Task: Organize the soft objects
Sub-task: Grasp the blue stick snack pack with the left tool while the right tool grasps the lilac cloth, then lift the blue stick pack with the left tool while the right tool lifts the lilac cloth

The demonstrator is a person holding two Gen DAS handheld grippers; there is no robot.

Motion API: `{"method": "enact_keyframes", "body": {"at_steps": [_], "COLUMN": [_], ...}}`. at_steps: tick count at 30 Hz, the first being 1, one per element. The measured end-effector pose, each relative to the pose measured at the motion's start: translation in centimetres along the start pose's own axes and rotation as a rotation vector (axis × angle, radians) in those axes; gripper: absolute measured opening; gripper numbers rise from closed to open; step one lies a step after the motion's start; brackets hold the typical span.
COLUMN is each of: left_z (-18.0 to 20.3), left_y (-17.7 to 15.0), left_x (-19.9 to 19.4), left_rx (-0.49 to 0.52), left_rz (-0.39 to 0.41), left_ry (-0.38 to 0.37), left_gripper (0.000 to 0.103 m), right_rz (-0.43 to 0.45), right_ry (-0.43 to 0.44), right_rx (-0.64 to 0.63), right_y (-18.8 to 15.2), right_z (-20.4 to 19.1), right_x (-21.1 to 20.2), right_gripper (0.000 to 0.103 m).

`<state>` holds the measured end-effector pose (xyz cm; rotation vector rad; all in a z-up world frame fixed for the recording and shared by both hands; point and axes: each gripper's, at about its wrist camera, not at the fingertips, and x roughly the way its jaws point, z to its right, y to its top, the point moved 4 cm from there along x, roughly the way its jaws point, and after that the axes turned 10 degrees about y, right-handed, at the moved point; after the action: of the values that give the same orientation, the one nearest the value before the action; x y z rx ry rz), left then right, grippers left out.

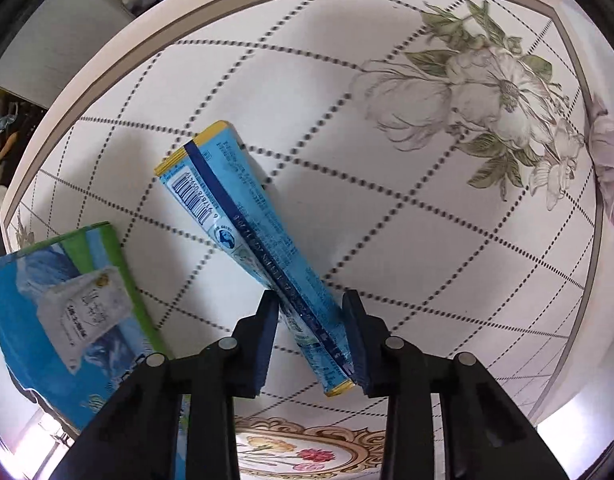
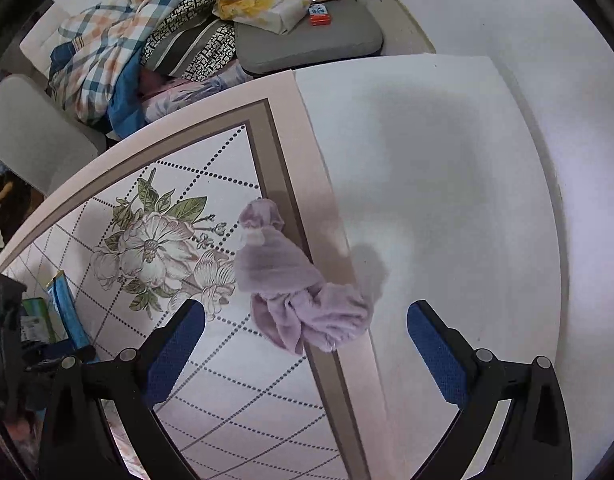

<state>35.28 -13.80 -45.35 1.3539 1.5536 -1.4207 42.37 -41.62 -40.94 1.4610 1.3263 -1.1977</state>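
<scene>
A long light-blue tissue pack [image 1: 227,200] with yellow ends and a barcode stands on its narrow edge on the flower-patterned table [image 1: 387,220]. My left gripper [image 1: 311,300] is shut on its near end, with a blue pad against each side. The same pack [image 2: 65,308] shows at the left edge of the right wrist view. A crumpled lilac cloth [image 2: 295,292] lies across the table's brown border, partly on the white surface [image 2: 447,200] beside it. My right gripper [image 2: 307,308] hangs over the cloth, open wide, its pads well clear of the cloth on both sides.
A flat blue-and-green tissue pack [image 1: 67,300] lies at the table's left edge. Beyond the table are a grey chair [image 2: 31,136], a heap of checked clothes [image 2: 119,48] and a grey cushion [image 2: 315,40] carrying packets.
</scene>
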Motion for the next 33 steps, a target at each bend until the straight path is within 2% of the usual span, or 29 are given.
{"method": "enact_keyframes", "body": {"at_steps": [2,5,9,11,13,16,19,21,23,24,26,27,28,29,33], "left_z": [0.6,-0.3,-1.5,-1.8,-2.3,-3.7,-4.4,-3.8,-2.9,-1.6,-0.3,0.5,1.0,1.6,3.2], "left_y": [-0.4,-0.7,-0.9,-1.0,-1.1,-1.8,-2.4,-2.2,-2.2,-2.0,-2.2,-3.0,-3.2,-3.3,-4.5], "left_x": [0.5,0.9,1.7,1.7,1.9,3.1,4.0,4.0,3.9,3.2,1.9,1.1,0.7,0.6,0.5], "left_rx": [-0.008,-0.083,-0.147,-0.139,-0.164,-0.247,-0.217,-0.206,-0.199,-0.190,-0.158,-0.139,-0.119,-0.104,-0.064], "left_rz": [-0.012,-0.004,-0.028,0.000,0.033,0.015,0.003,-0.015,-0.009,0.006,0.042,0.058,0.064,0.072,0.114], "left_ry": [0.016,-0.016,-0.111,-0.113,-0.104,-0.138,-0.138,-0.139,-0.137,-0.133,-0.120,-0.113,-0.102,-0.093,-0.060], "left_gripper": [0.040,0.051,0.053,0.061,0.077,0.091,0.091,0.091,0.086,0.078,0.054,0.027,0.023,0.022,0.016], "right_rz": [-0.033,-0.094,-0.132,-0.147,-0.153,-0.155,-0.160,-0.167,-0.169,-0.165,-0.160,-0.157,-0.155,-0.153,-0.132], "right_ry": [0.001,0.021,0.033,0.049,0.052,0.049,0.044,0.029,0.015,-0.001,-0.016,-0.022,-0.027,-0.030,-0.038], "right_rx": [0.001,0.012,0.007,0.017,0.027,0.030,0.027,0.025,0.020,0.017,0.004,-0.004,-0.006,-0.009,-0.010], "right_y": [0.4,0.5,0.4,0.3,0.2,0.0,-0.5,-0.8,-1.1,-1.2,-1.7,-1.9,-2.5,-2.7,-3.6], "right_z": [0.2,0.6,0.9,0.9,1.0,1.1,1.0,1.0,1.0,1.0,1.1,0.9,0.7,0.6,-0.4], "right_x": [0.9,2.9,4.9,5.8,6.6,7.3,7.8,8.1,8.3,8.3,7.9,7.8,7.6,7.5,6.7], "right_gripper": [0.103,0.103,0.103,0.103,0.103,0.101,0.097,0.085,0.080,0.074,0.064,0.055,0.050,0.040,0.032]}}
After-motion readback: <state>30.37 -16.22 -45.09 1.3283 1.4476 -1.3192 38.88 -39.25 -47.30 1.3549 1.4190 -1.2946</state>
